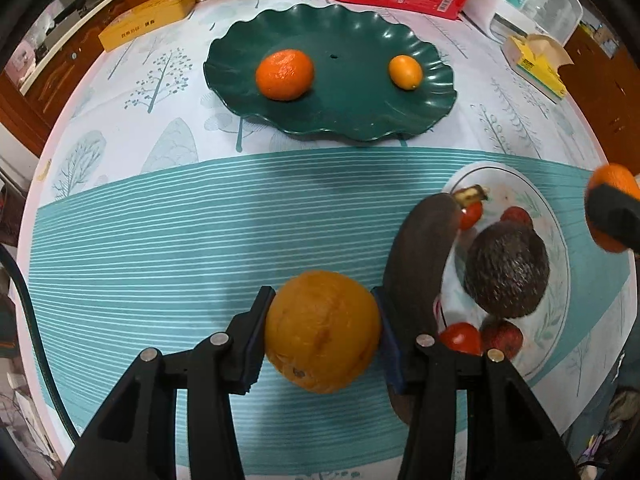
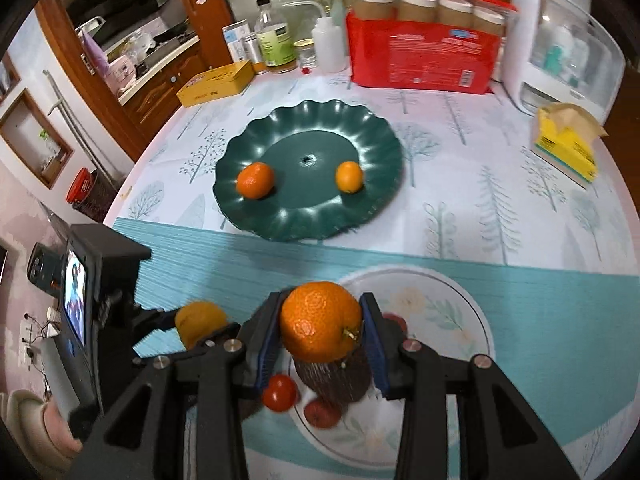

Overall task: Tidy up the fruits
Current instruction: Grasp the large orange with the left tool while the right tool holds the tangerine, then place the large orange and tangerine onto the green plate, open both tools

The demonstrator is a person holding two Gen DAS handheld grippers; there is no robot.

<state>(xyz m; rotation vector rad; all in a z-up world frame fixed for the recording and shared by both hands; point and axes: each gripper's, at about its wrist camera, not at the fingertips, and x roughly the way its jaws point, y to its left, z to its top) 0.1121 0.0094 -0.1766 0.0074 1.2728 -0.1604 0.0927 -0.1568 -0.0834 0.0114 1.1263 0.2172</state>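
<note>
My left gripper (image 1: 322,322) is shut on a dull orange (image 1: 322,332) above the striped cloth, left of the white plate (image 1: 558,300). My right gripper (image 2: 320,330) is shut on a bright tangerine (image 2: 320,320) above that white plate (image 2: 460,312). The white plate holds an avocado (image 1: 506,270), a blackened banana (image 1: 420,272), cherry tomatoes (image 1: 460,338) and lychees (image 1: 502,338). The green wavy plate (image 1: 360,116) farther back holds a tangerine (image 1: 285,75) and a small kumquat (image 1: 405,72); it also shows in the right wrist view (image 2: 372,148).
At the table's far edge stand a yellow tin (image 1: 148,20), bottles (image 2: 276,40), a red package (image 2: 420,60) and a white appliance (image 2: 560,48). A yellow tissue box (image 2: 564,144) sits at the right. The left gripper's body with its screen (image 2: 80,304) is at my right gripper's left.
</note>
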